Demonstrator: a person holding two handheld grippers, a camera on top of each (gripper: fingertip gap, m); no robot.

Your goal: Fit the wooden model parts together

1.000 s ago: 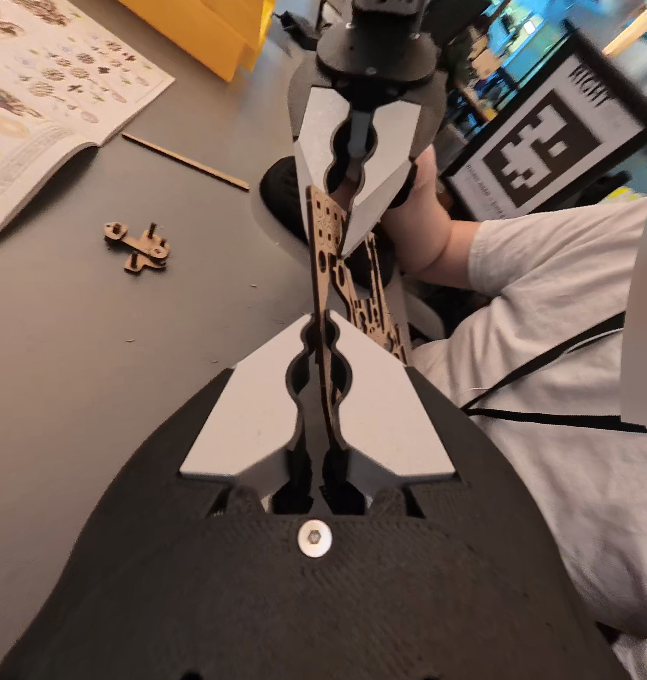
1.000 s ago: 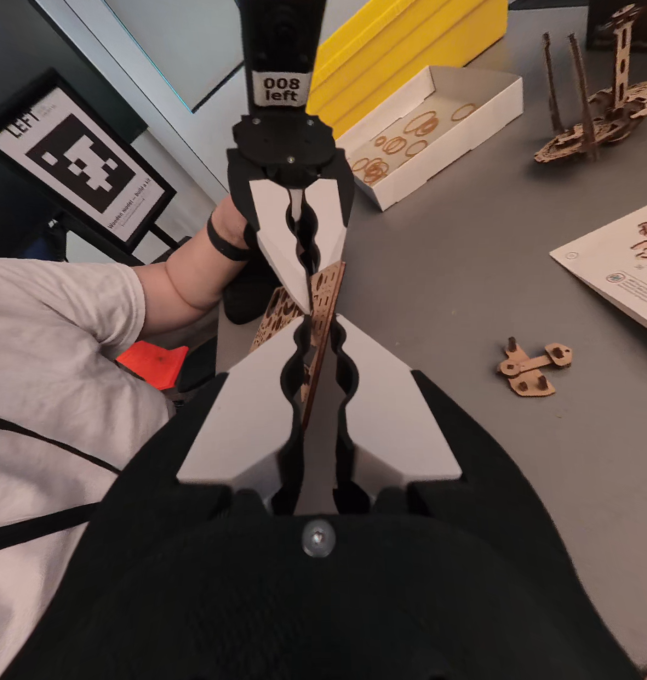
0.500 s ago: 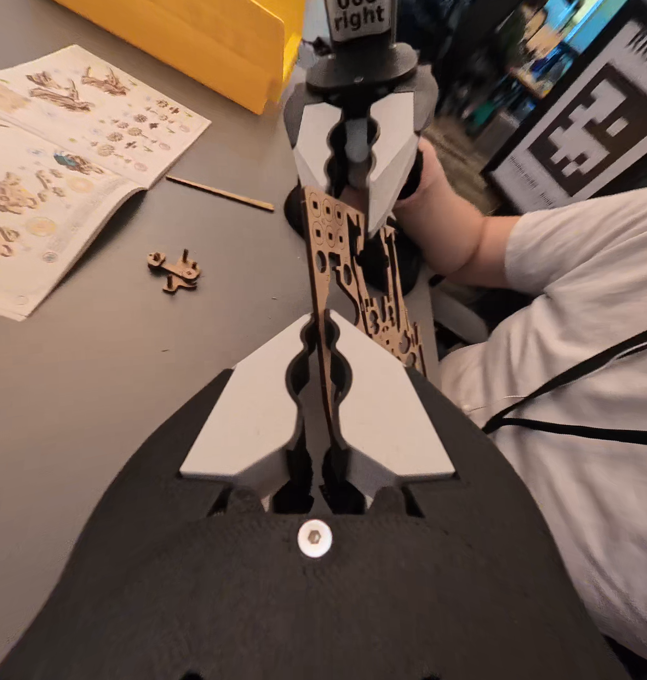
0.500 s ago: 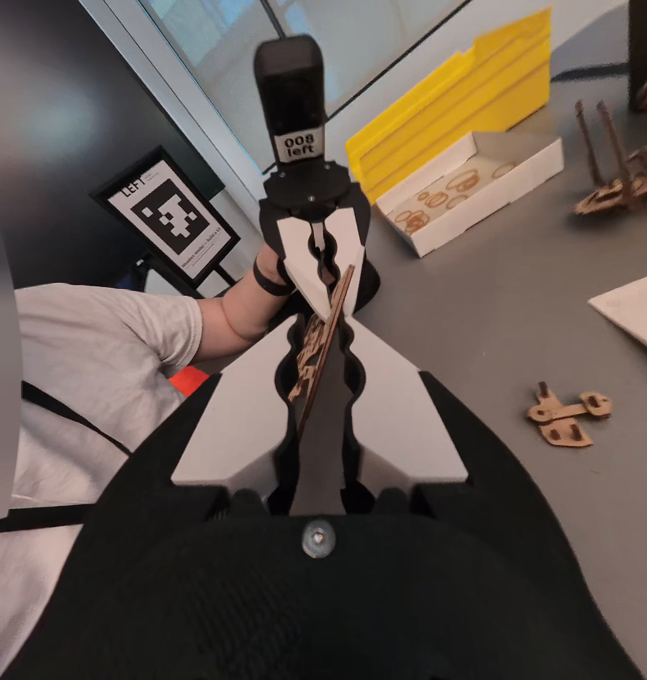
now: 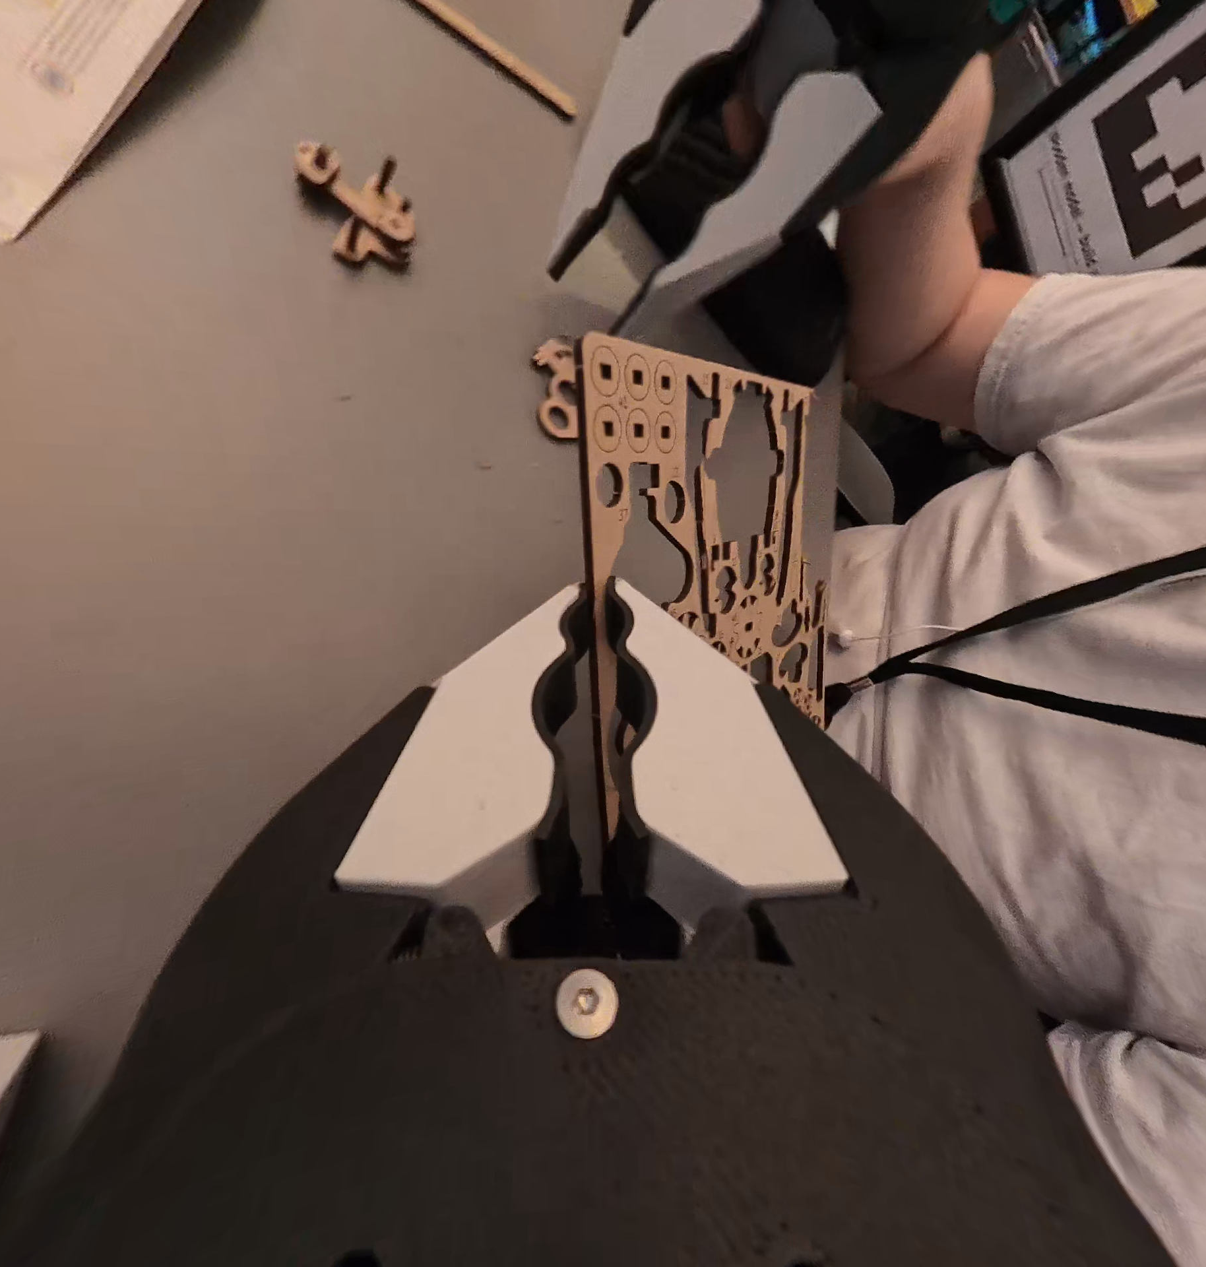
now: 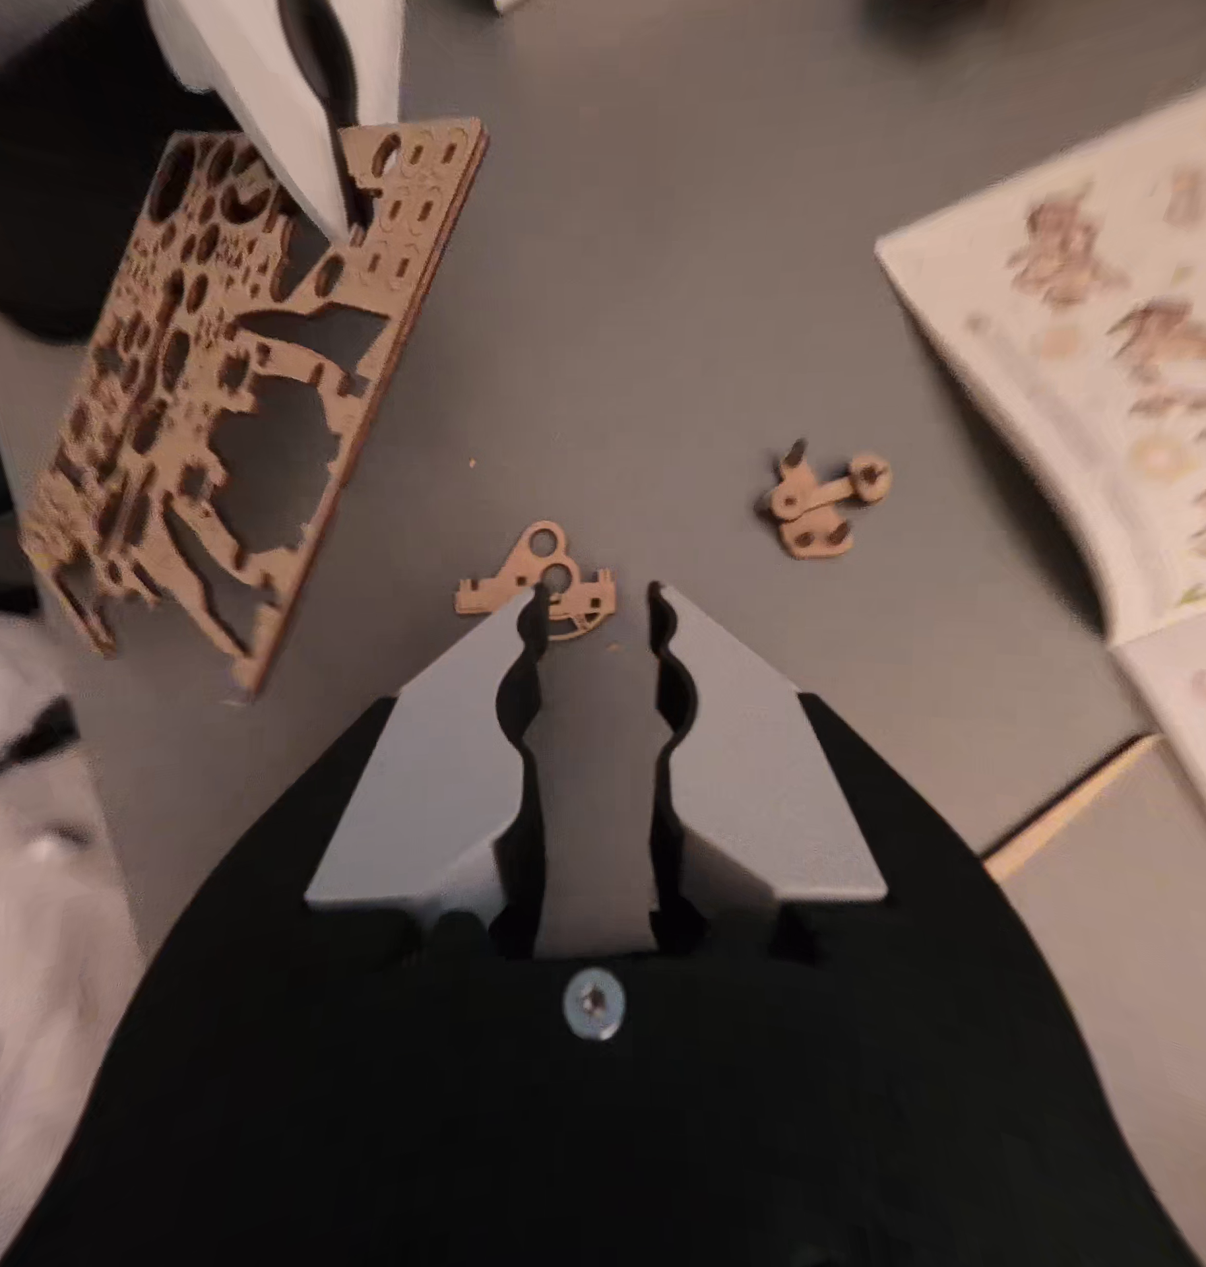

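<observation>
The left gripper (image 5: 595,589) pinches the wooden parts sheet (image 5: 696,521) on edge, lifted off the grey table (image 5: 209,548) near the edge beside the person — likely to keep it out of the way. The right gripper (image 6: 593,593), jaws parted and empty, hovers over a loose flat piece (image 6: 538,583) lying mid-table, apparently lined up to grasp it. A small joined subassembly (image 6: 823,504) lies nearby, toward the instruction booklet (image 6: 1100,384) — probably the mating part.

Flat perforated wooden parts sheet (image 6: 196,384) up left, above grey table (image 6: 655,288). Small flat wooden piece with two round holes (image 6: 542,579) centre; small assembled wooden part (image 6: 819,504) right; open paper booklet (image 6: 1100,356) far right.
</observation>
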